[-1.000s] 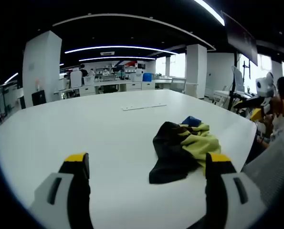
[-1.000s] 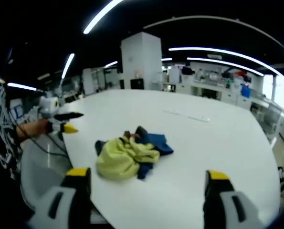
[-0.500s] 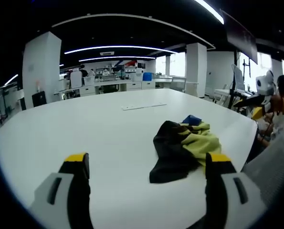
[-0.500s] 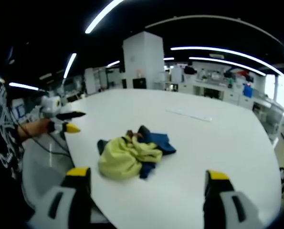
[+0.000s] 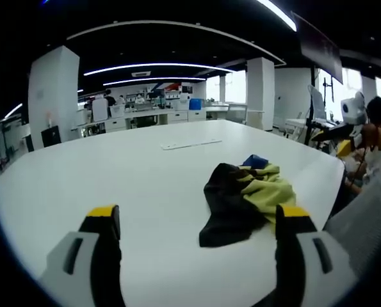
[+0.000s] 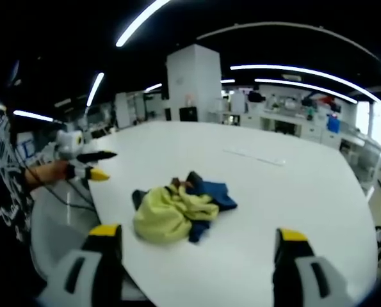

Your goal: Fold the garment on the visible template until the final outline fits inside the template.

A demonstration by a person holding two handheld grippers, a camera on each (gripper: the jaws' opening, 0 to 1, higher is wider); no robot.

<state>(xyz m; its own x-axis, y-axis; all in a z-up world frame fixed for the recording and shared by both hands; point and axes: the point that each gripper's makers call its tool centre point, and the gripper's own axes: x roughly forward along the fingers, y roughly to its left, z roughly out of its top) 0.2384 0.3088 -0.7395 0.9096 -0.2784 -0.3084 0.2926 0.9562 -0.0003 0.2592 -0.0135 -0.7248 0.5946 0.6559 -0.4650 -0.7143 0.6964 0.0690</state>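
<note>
A crumpled garment (image 5: 244, 201) in black, yellow-green and blue lies in a heap on the white table (image 5: 113, 173), near its right edge in the left gripper view. My left gripper (image 5: 198, 213) is open and empty, hovering short of the heap, its right jaw close to the yellow part. In the right gripper view the garment (image 6: 177, 209) shows its yellow side toward me, with blue behind. My right gripper (image 6: 198, 233) is open and empty, a little short of it. Each gripper shows from the other side: the right gripper (image 5: 339, 141) and the left gripper (image 6: 91, 164), both off the table edge.
A thin pale strip (image 5: 191, 144) lies flat on the table beyond the garment, also visible as the strip (image 6: 251, 155). The table edge (image 6: 107, 211) curves close by the heap. A person's arm (image 6: 40, 173) holds the left gripper. Pillars and workbenches stand far behind.
Both views have shifted only slightly. The garment lies as before, and both grippers stay open.
</note>
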